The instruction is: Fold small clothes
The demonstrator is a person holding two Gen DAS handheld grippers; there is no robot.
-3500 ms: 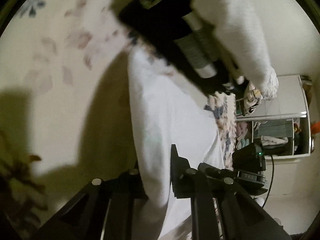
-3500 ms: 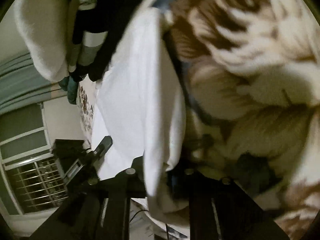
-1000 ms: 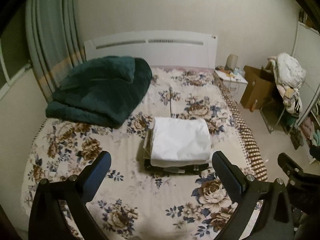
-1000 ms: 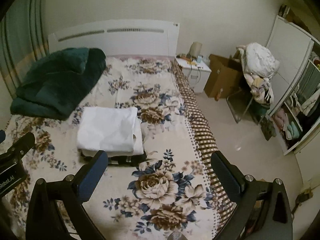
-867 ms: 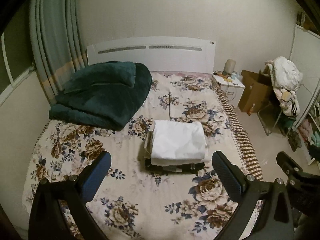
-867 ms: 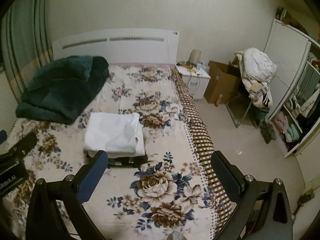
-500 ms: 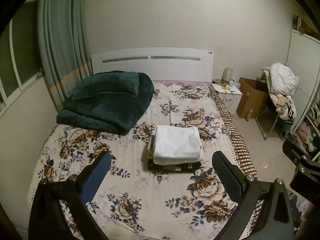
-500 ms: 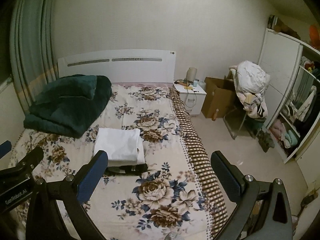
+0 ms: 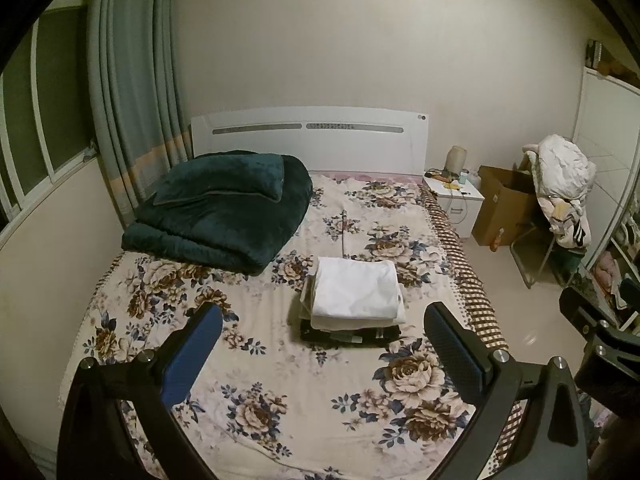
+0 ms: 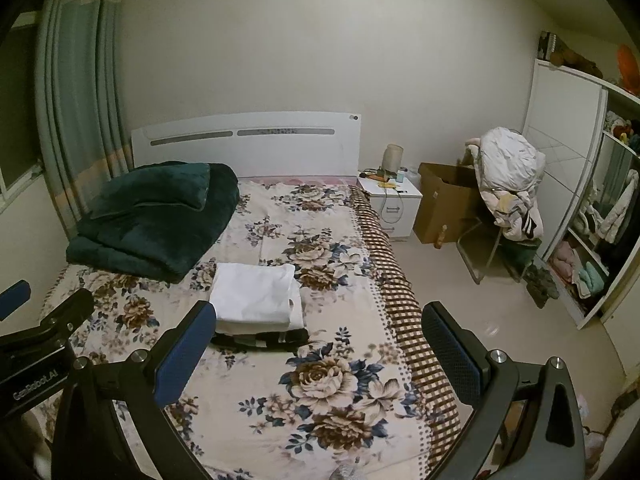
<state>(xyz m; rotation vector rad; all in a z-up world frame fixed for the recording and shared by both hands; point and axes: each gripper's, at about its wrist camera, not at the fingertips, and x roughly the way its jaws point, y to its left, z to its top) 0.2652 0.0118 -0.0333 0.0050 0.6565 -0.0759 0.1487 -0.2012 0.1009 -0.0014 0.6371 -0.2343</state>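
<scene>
A stack of folded clothes (image 9: 354, 300) lies in the middle of the floral bed (image 9: 280, 380), a white garment on top and a dark one at the bottom. The stack also shows in the right wrist view (image 10: 256, 302). My left gripper (image 9: 320, 336) is open and empty, held well back from the bed's foot end. My right gripper (image 10: 318, 334) is open and empty too, also far from the stack. The left gripper's body (image 10: 40, 344) shows at the left edge of the right wrist view.
A folded dark green blanket (image 9: 224, 220) lies at the bed's far left by the white headboard (image 9: 308, 136). A nightstand (image 10: 394, 204), cardboard box (image 10: 444, 200), chair piled with clothes (image 10: 508, 184) and open wardrobe (image 10: 592, 248) stand to the right. Curtains (image 9: 132, 92) hang on the left.
Both grippers let go of the white garment, which now lies folded on the stack. Both have since pulled back and up from the bed, so the stack looks smaller.
</scene>
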